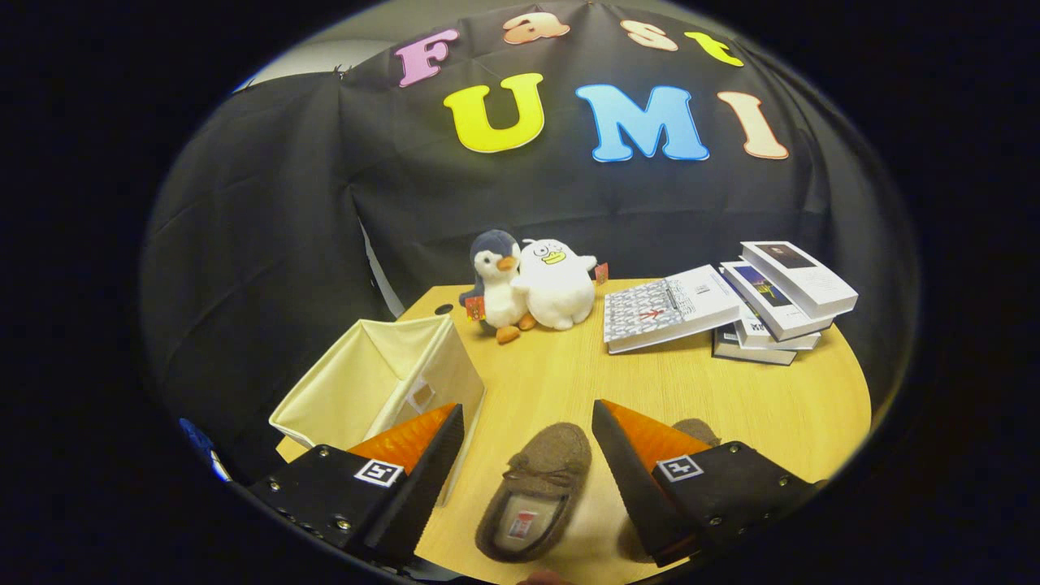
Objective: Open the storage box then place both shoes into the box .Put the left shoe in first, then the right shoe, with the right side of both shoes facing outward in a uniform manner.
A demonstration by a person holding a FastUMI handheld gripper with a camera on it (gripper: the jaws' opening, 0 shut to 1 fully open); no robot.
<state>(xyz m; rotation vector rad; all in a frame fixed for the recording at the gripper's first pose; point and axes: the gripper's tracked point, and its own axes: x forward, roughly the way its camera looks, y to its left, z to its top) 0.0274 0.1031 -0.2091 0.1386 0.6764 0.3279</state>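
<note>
Between your fingers lies a shoe (536,496) on the surface (731,398), untouched; your hand-held gripper (528,422) is spread wide. Second shoe (699,429) peeks past the right finger (mostly hidden). Open box (382,382) sits beside the left finger.

At the far edge of the wooden tabletop (569,374) two plush toys sit touching: a grey-and-white penguin (496,284) and, beside it, a white duck-like one (556,283). Off to one side lies a loose pile of books (731,305), the uppermost ones fanned and tilted, covers up.
</note>
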